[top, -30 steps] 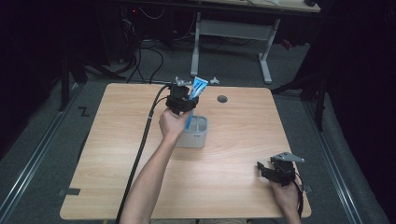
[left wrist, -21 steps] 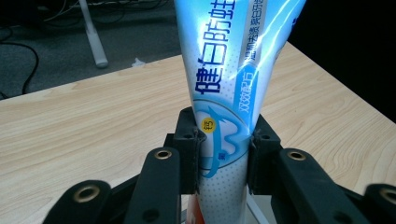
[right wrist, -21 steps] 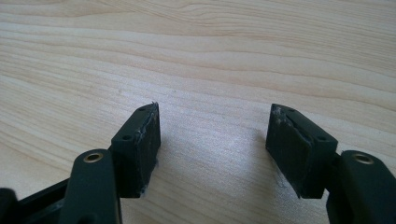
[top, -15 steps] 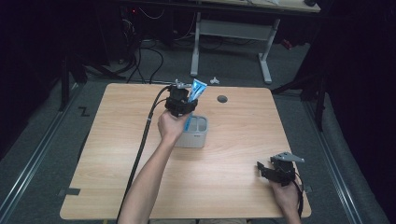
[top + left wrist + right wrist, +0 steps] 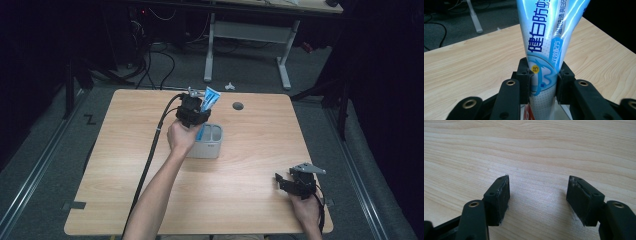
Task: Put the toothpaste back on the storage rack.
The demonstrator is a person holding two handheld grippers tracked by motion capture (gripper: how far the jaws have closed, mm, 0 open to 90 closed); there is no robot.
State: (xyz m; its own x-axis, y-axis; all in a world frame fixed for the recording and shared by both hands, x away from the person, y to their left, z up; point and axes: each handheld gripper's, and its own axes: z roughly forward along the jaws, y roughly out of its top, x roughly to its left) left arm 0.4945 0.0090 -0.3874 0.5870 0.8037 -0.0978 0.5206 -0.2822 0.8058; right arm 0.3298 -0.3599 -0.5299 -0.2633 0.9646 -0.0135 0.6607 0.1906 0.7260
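Observation:
My left gripper is shut on a blue-and-white toothpaste tube and holds it upright over a small grey two-slot holder near the middle of the wooden table. In the left gripper view the pads press both sides of the tube, whose printed face rises out of the top of the frame. My right gripper rests low at the table's front right corner. Its jaws stand wide apart there, with bare wood between them.
A round cable hole sits in the tabletop behind the holder. The left gripper's black cable trails across the table's left half toward the front edge. A white desk frame and loose cables stand on the floor beyond the far edge.

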